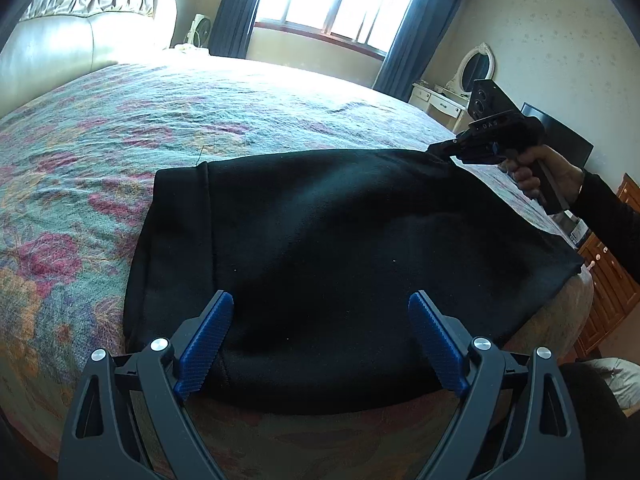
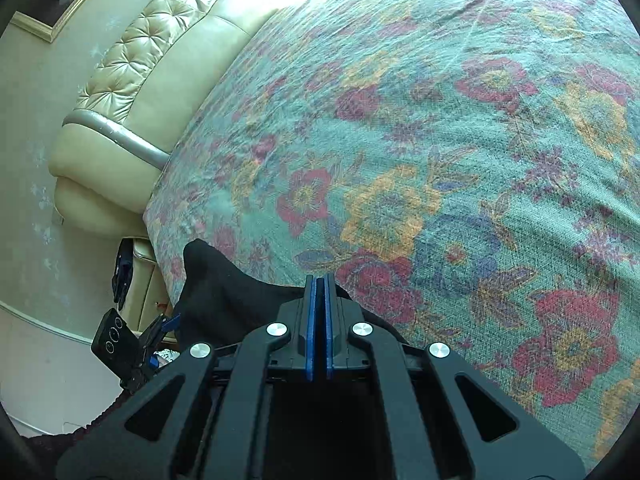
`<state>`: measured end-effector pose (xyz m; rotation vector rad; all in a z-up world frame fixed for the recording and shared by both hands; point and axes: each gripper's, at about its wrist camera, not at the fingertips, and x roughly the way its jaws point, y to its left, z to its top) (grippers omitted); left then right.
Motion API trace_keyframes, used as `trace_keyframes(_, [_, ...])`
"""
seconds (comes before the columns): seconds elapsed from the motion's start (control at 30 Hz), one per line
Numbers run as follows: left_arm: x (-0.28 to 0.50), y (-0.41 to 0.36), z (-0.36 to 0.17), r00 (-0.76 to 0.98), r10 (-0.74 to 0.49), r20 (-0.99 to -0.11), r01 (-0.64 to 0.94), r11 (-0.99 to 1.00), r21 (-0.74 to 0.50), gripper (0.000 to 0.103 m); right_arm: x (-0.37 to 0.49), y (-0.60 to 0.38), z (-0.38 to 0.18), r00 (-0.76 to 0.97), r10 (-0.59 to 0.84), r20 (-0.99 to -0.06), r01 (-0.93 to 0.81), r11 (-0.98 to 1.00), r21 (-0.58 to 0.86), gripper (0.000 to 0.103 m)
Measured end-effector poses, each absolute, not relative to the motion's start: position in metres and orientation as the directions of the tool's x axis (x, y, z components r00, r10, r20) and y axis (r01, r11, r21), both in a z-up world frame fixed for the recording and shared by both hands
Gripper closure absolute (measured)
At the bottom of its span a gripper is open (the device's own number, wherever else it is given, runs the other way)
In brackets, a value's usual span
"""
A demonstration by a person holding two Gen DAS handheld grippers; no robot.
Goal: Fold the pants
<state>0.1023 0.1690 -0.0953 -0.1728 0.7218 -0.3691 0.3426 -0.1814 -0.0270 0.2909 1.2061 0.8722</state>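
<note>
Black pants [image 1: 320, 264] lie spread on the floral bedspread [image 1: 120, 140], near the bed's near edge. My left gripper [image 1: 320, 320] is open, its blue pads [image 1: 206, 340] over the pants' near edge, holding nothing. My right gripper [image 1: 444, 150] is at the pants' far right corner, held by a hand. In the right wrist view the right gripper [image 2: 319, 292] is shut on the black pants fabric [image 2: 224, 292], which bunches up to its left. The left gripper [image 2: 160, 328] shows small at the lower left.
A cream tufted headboard [image 1: 88, 32] stands at the bed's far left, also in the right wrist view [image 2: 152, 60]. A window with blue curtains [image 1: 340, 0], a white vanity with oval mirror [image 1: 460, 84] and a wooden cabinet [image 1: 608, 280] line the room's far and right sides.
</note>
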Motion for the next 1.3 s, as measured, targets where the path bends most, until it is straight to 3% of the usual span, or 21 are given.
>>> trace_keyframes(0.2, [0.107,0.165,-0.098,0.686,-0.360,-0.633,0.277,0.933,-0.231,0.014,0.357,-0.166,-0.066,0.078,0.682,-0.727,-0.382,0.694,0.610,0.100])
trace_keyframes(0.37, [0.110,0.173,-0.098,0.680,-0.384,-0.625,0.274,0.923,-0.270,0.014,0.363,-0.194,-0.057,0.167,0.725,-0.668,-0.318,0.681,0.660,0.094])
trace_keyframes(0.6, [0.111,0.178,-0.090,0.694,-0.385,-0.608,0.223,0.918,-0.327,0.014,0.317,-0.273,-0.017,0.308,0.762,-0.569,-0.306,0.646,0.699,0.051])
trace_keyframes(0.73, [0.113,0.177,-0.078,0.699,-0.382,-0.605,0.215,0.918,-0.332,0.014,0.262,-0.350,-0.008,0.407,0.734,-0.544,-0.241,0.660,0.711,0.048])
trace_keyframes(0.87, [0.118,0.181,-0.071,0.710,-0.395,-0.582,0.184,0.903,-0.388,0.014,0.198,-0.451,-0.010,0.537,0.617,-0.575,-0.093,0.721,0.686,0.041])
trace_keyframes(1.03, [0.141,0.179,-0.066,0.701,-0.412,-0.582,0.134,0.878,-0.460,0.014,0.112,-0.589,-0.027,0.679,0.390,-0.622,0.190,0.725,0.662,0.041])
trace_keyframes(1.2, [0.165,0.170,-0.057,0.723,-0.383,-0.575,0.121,0.890,-0.440,0.014,0.033,-0.699,-0.058,0.744,0.153,-0.651,0.462,0.586,0.666,0.041])
trace_keyframes(1.3, [0.179,0.167,-0.075,0.681,-0.367,-0.633,0.074,0.895,-0.440,0.014,0.008,-0.731,-0.088,0.749,0.139,-0.648,0.520,0.483,0.705,0.041])
